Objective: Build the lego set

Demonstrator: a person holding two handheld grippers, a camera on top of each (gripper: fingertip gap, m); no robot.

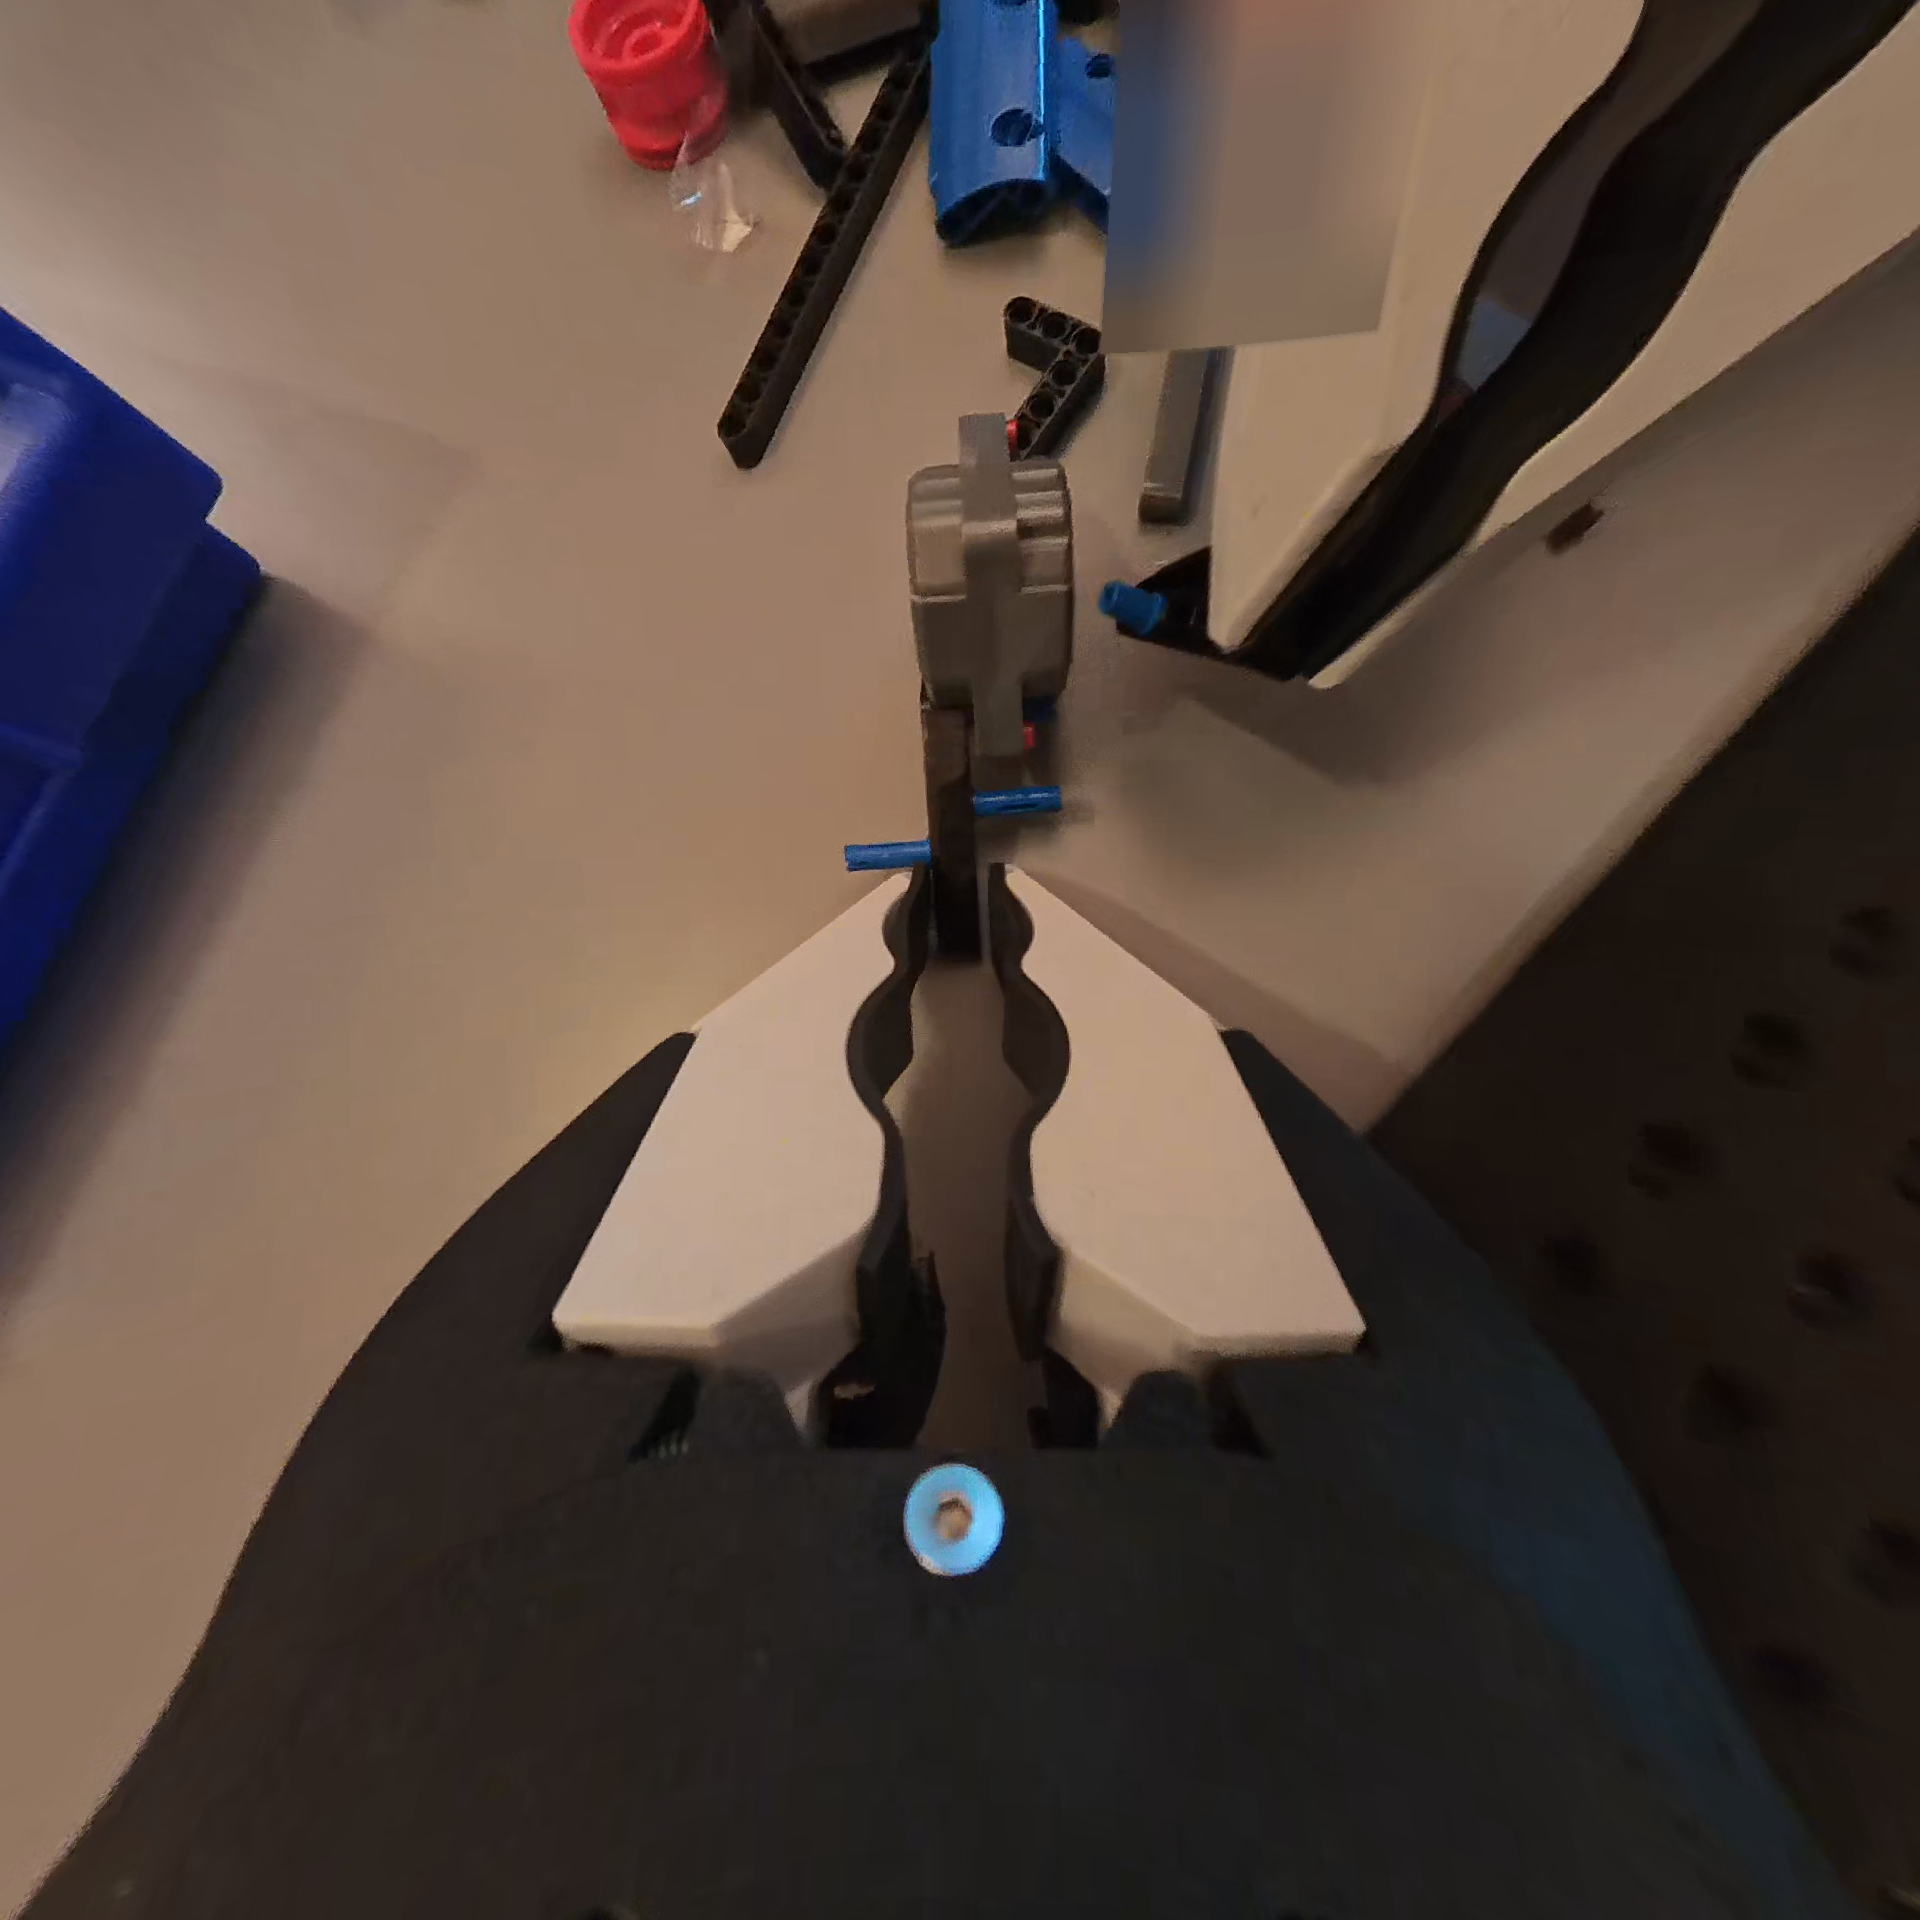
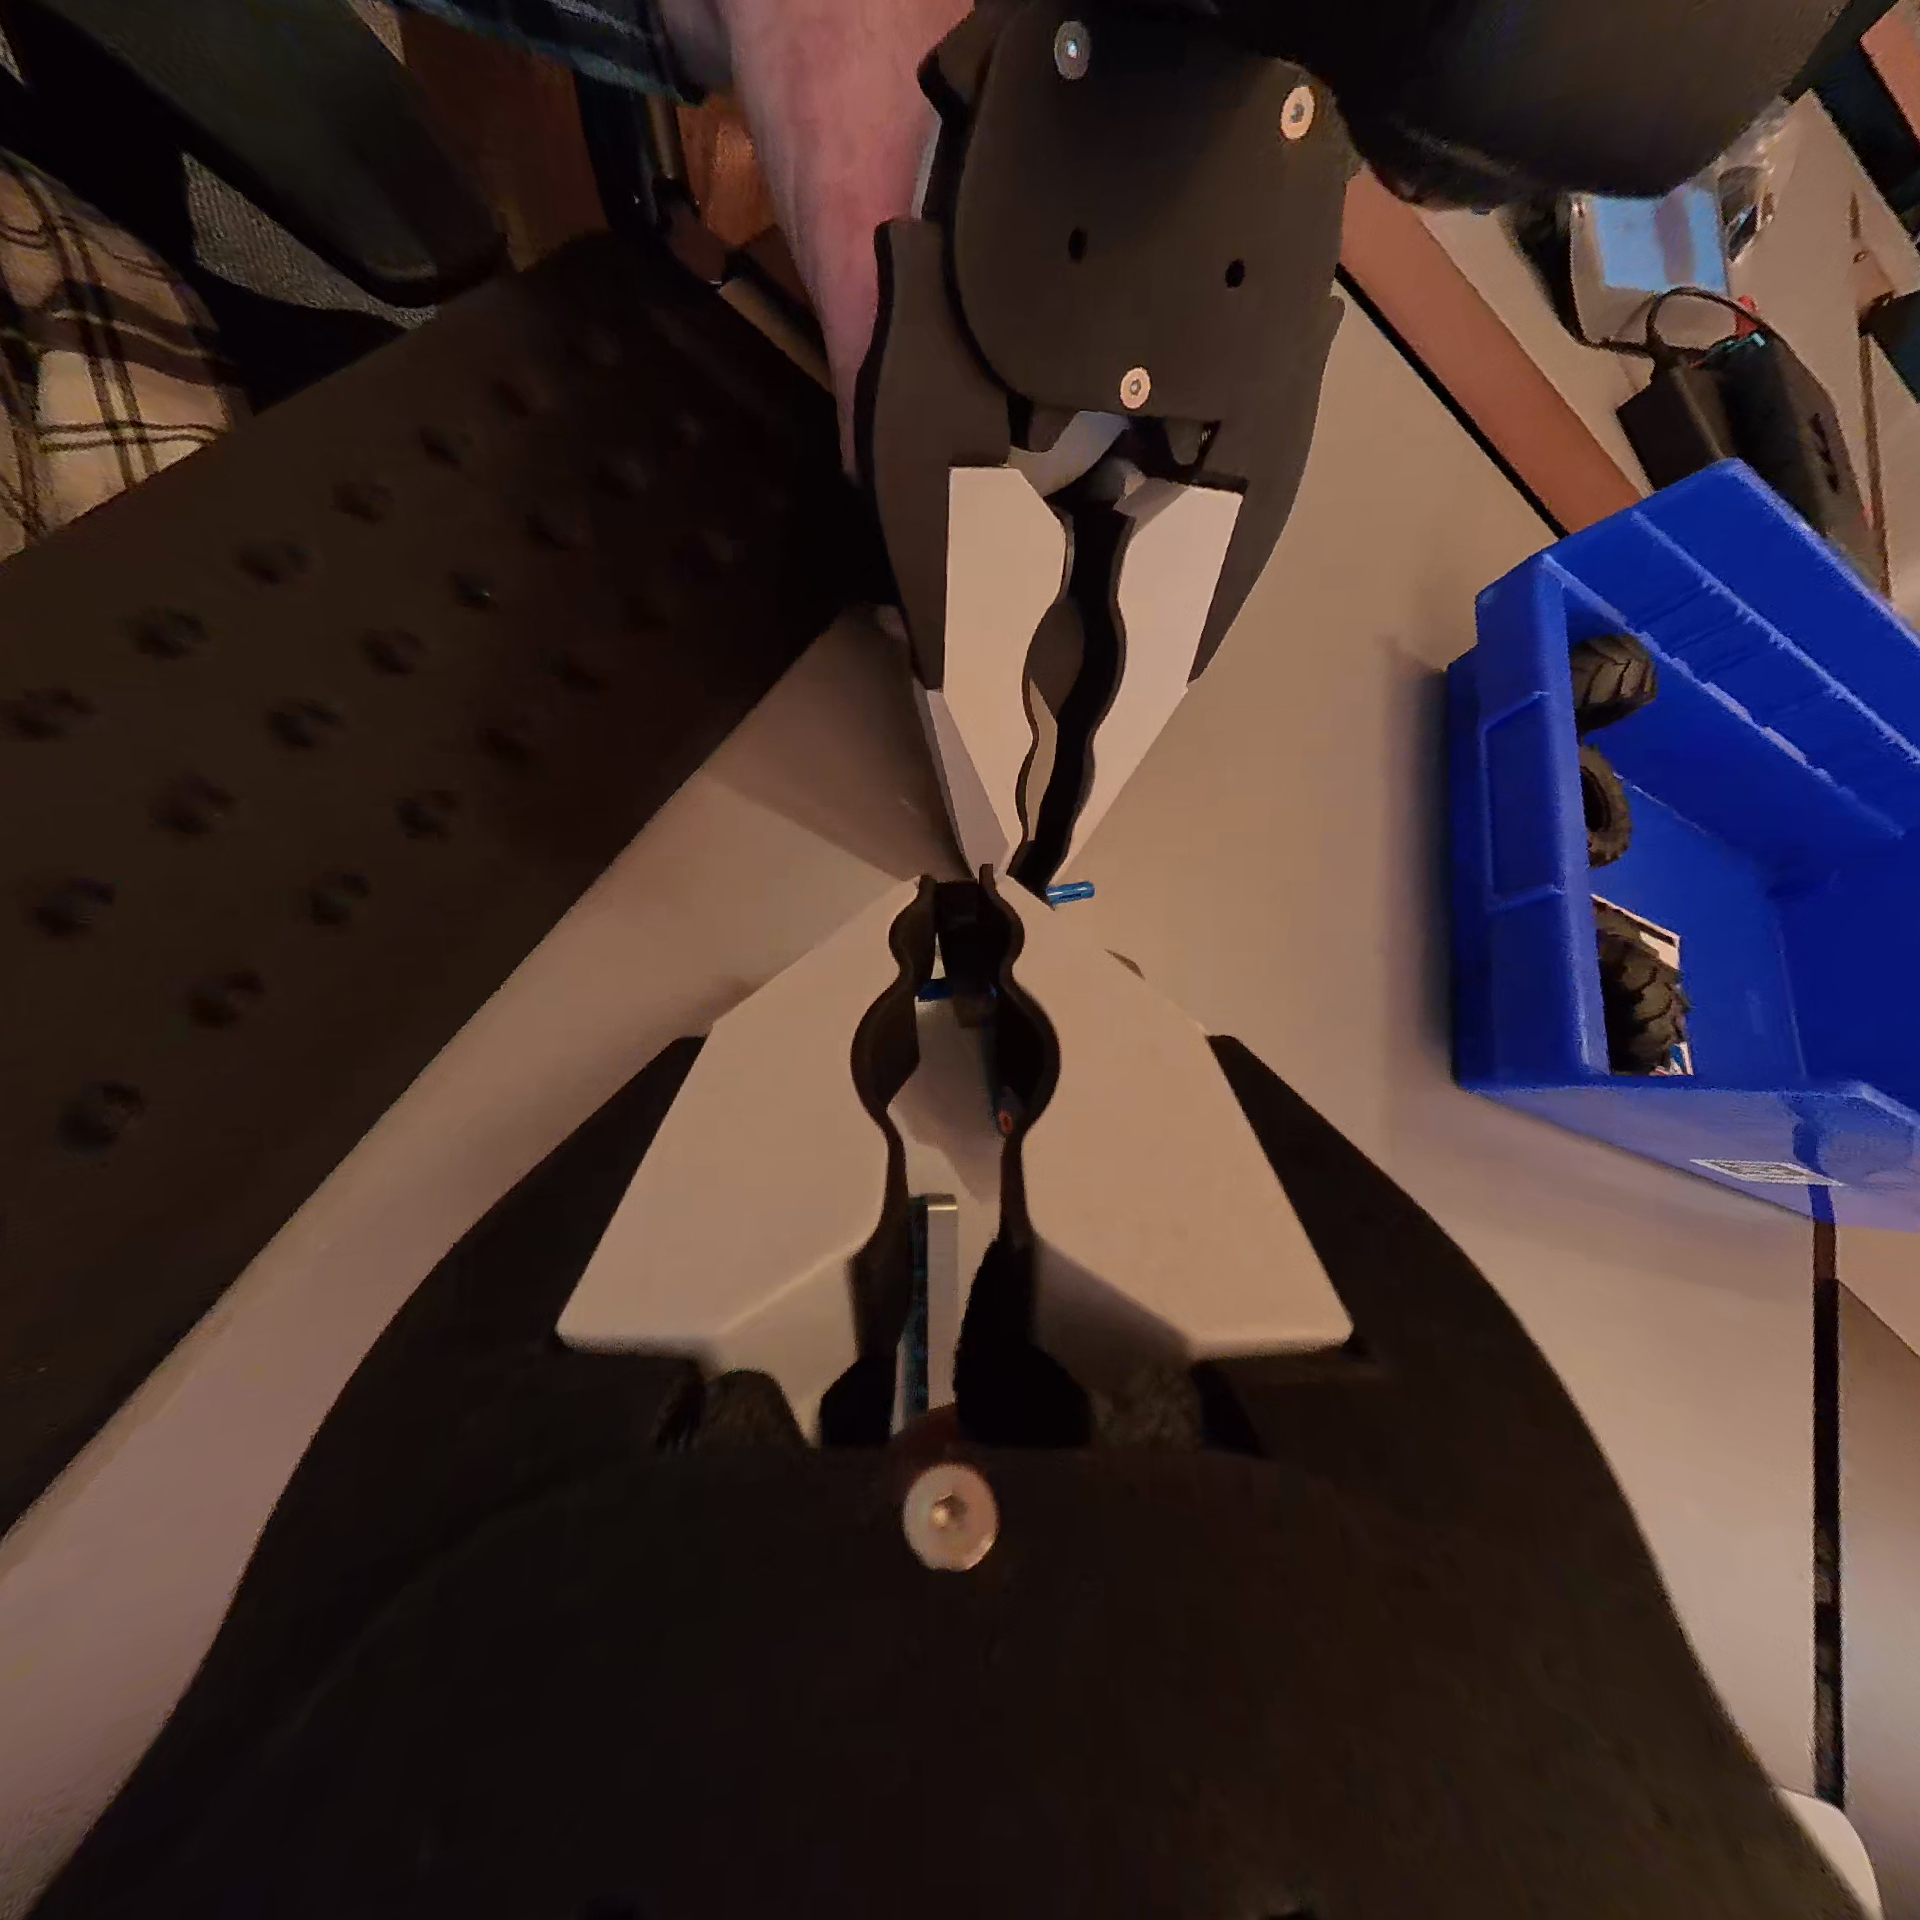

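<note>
Looks like a pin-fitting step: holding a half-built piece steady on one side, bringing a connector in from the other. Probably still early in the build, judging by the loose parts lying at the top of the left wrist view.

Going left to right in that view:

- Far left: blue bin, not involved right now.
- Centre: left gripper pressed shut on the bottom end of a black beam, held above the table. Carrying a grey block on the far end, plus two blue side pins poking out left and right just past the fingertips.
- Right of centre: right gripper coming in from the upper right corner, tips pinching a short blue pin. Pointing that pin at the grey block, just beside it, not touching yet.

Next move, best guess: lining the pin up with a hole in the block or beam and pushing straight in, while keeping the left grip firm so nothing twists. Can't make out the target hole from here.

Right wrist view: both sets of tips nearly nose to nose in mid-frame, too dark and cramped to confirm anything about the pin there.
</note>
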